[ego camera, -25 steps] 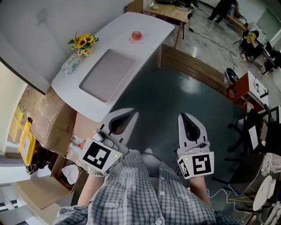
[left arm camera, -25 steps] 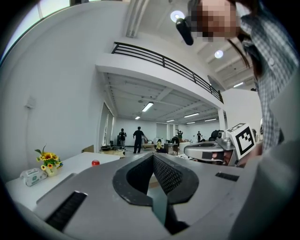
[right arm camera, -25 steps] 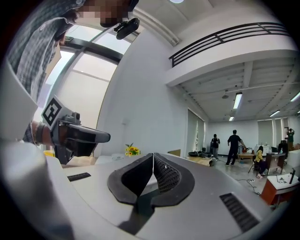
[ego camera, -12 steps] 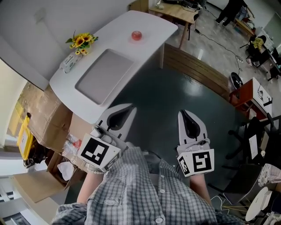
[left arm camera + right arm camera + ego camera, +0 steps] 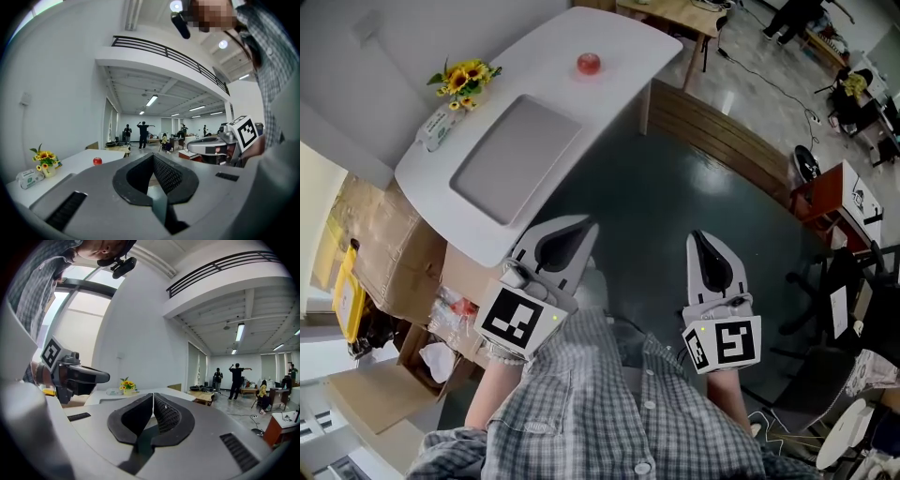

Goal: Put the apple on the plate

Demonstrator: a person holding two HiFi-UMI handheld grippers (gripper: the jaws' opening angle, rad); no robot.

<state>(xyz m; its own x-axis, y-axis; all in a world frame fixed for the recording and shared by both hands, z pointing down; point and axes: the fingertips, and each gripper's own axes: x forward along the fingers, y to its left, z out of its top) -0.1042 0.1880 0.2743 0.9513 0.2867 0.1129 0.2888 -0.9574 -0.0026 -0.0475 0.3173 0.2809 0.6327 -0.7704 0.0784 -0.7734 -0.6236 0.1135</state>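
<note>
A small red apple point(image 5: 588, 63) sits on the far end of a white table point(image 5: 623, 42); in the left gripper view the apple point(image 5: 97, 161) shows small and distant. No plate shows in any view. My left gripper point(image 5: 589, 225) is shut and empty, held close to my body just off the table's near corner. My right gripper point(image 5: 697, 235) is shut and empty too, over the dark floor, well apart from the table. Each pair of jaws meets at the tip in its own view, the left gripper point(image 5: 153, 154) and the right gripper point(image 5: 153, 394).
A grey rectangular mat point(image 5: 517, 159) lies on the table's middle. Sunflowers point(image 5: 461, 77) and a tissue pack point(image 5: 434, 127) stand at its left edge. Cardboard boxes point(image 5: 384, 262) sit left of the table. A wooden panel point(image 5: 722, 141) and desks point(image 5: 825, 197) lie to the right; people stand far off.
The table and apple have drifted slightly left and up in the head view as I moved. Both grippers stay shut, held in much the same place before me.
</note>
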